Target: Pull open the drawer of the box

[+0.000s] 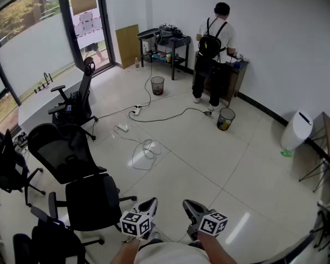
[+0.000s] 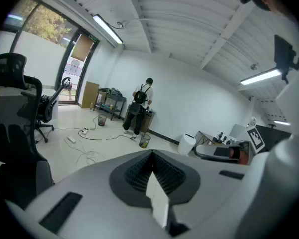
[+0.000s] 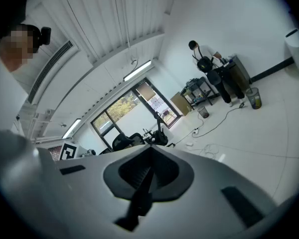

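Hanging low before the person's body, the left gripper (image 1: 147, 207) and right gripper (image 1: 190, 208) both have their jaws pressed together on nothing. Only the head view shows the tiled floor (image 1: 209, 164) ahead, edged by office chairs (image 1: 71, 158) at left, with loose cables (image 1: 146, 147) lying mid-room. The gripper views add what it misses: the ceiling lamps (image 2: 107, 30). Where the box with its drawer stands, no view tells.
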### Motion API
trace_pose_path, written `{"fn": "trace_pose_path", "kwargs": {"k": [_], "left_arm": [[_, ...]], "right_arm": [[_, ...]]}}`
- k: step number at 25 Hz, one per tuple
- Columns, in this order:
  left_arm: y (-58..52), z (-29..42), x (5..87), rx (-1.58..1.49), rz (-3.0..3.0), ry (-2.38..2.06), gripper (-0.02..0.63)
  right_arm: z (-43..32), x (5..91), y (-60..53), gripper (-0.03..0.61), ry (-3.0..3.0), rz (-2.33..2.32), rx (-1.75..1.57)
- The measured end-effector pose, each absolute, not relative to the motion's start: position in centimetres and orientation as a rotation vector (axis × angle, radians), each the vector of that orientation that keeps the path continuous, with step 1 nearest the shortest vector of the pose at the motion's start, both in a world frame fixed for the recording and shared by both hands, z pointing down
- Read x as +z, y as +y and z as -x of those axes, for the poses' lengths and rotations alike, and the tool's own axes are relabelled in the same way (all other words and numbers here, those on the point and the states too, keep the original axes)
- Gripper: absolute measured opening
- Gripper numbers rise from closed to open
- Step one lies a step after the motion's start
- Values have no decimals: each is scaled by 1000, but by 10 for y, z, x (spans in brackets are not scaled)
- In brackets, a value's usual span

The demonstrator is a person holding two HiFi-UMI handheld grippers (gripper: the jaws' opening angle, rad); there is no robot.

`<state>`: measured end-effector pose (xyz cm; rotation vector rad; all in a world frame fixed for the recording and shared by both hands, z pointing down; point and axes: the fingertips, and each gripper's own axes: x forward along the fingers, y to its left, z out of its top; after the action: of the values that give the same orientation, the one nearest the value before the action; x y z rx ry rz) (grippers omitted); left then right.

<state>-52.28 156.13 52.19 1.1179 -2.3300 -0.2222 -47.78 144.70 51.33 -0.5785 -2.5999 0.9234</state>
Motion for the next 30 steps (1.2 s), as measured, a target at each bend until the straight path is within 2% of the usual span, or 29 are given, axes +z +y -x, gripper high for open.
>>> {"fn": "trace_pose_path", "kwargs": {"k": [14,30], "left_arm": [[1526,514,521,-260,-1187,-2284,2],[1440,480,525,-135,-1409,-2127,2]], "right_arm": [[461,517,1413,-14,-2611,487,971],[414,521,1342,-12,-2687,230,1041]]}}
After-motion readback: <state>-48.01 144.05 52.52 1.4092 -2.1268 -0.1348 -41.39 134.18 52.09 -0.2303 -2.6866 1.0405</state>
